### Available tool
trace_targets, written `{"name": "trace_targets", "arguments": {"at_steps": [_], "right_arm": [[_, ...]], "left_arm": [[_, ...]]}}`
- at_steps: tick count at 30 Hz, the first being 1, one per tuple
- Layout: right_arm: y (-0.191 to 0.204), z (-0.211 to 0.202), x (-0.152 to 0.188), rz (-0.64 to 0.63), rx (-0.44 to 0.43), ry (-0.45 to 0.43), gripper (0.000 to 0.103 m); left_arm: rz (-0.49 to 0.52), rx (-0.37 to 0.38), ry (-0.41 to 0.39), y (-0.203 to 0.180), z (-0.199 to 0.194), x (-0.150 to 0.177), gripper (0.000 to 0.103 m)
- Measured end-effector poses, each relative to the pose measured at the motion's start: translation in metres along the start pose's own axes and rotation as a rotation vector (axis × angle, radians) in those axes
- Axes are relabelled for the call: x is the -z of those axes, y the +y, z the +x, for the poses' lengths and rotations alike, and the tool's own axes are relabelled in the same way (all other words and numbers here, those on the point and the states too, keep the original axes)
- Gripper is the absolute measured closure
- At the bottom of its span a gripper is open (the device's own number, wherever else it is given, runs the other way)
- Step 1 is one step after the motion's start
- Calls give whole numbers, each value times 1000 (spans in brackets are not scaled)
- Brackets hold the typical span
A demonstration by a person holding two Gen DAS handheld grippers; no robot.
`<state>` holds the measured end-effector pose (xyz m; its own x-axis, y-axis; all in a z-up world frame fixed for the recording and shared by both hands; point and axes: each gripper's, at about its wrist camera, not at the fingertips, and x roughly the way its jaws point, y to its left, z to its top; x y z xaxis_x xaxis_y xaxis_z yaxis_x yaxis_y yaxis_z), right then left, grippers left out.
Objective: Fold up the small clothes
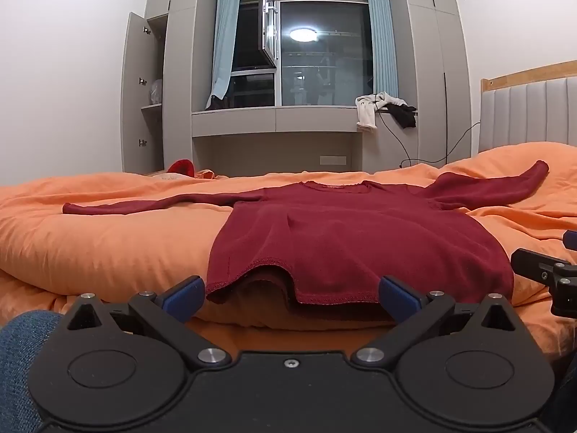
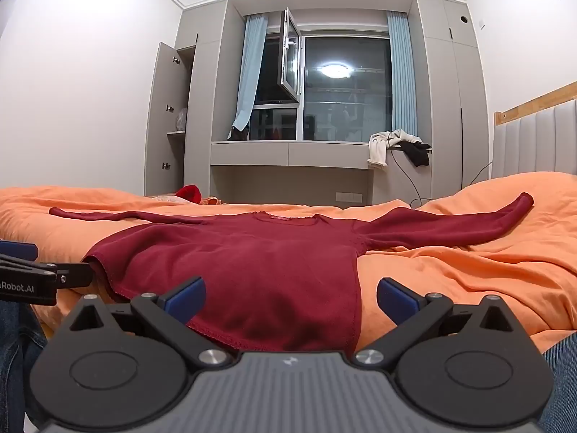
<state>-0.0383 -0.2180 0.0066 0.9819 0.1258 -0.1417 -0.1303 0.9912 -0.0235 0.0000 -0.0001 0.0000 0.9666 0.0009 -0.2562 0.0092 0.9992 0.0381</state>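
A dark red long-sleeved top lies spread flat on the orange duvet, both sleeves stretched out sideways and its hem at the near edge of the bed. My left gripper hovers open just short of the hem's left part, nothing between its blue pads. My right gripper is open over the hem's right corner, its pads clear of the cloth. Each gripper shows at the other view's edge.
A bright red garment and other small clothes lie at the bed's far edge. A padded headboard stands at the right. Beyond the bed are a window bench with clothes, cables and an open wardrobe door. Jeans-clad legs flank the grippers.
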Motion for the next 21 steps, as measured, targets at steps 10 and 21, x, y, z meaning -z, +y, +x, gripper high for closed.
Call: {"name": "trace_targets", "arguments": {"at_steps": [10,21], "right_arm": [[0,0,0,2,-1,2,0],[0,0,-1,1,-1,4,0]], "left_arm": [[-4,1,1,4,1,2,1],[4,0,10,3,5,1,1]]}}
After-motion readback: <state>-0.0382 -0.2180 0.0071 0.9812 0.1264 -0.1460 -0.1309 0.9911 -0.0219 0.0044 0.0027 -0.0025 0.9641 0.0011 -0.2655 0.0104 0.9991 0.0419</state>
